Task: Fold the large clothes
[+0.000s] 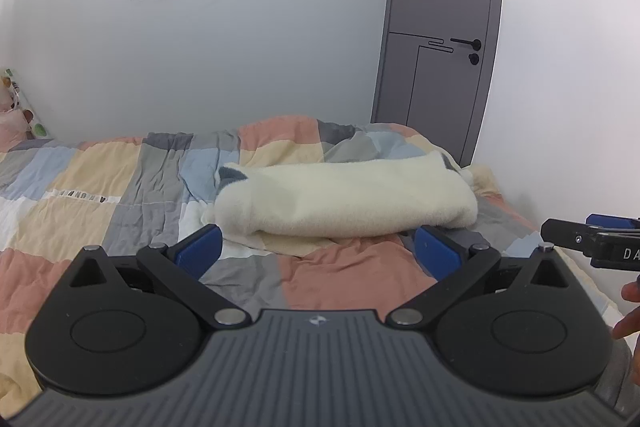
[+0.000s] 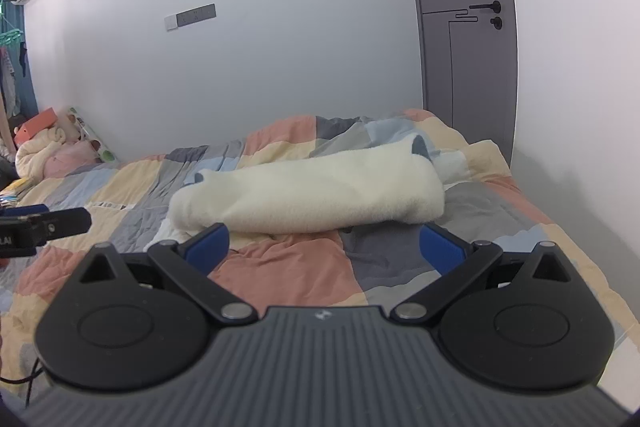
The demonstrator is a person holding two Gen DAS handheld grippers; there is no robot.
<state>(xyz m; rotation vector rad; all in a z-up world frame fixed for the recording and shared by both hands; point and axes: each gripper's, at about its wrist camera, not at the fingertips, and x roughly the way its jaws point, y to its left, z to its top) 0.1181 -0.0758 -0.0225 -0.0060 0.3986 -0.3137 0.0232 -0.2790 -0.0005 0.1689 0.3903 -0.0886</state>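
Cream fleece garment [image 1: 344,199] already folded into a thick bundle near the bed's [image 1: 120,171] far right corner by the door, both left gripper [image 1: 316,247] and right gripper [image 2: 326,245] released, empty, folding seemingly complete.

Both left gripper [image 1: 316,253] and right gripper [image 2: 325,247] jaws spread wide.

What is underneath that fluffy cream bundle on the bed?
The folded cream garment rests on a patchwork quilt of peach, grey, blue and yellow squares. The quilt shows all around it; whatever lies directly beneath the bundle, or tucked inside its folds, is covered.
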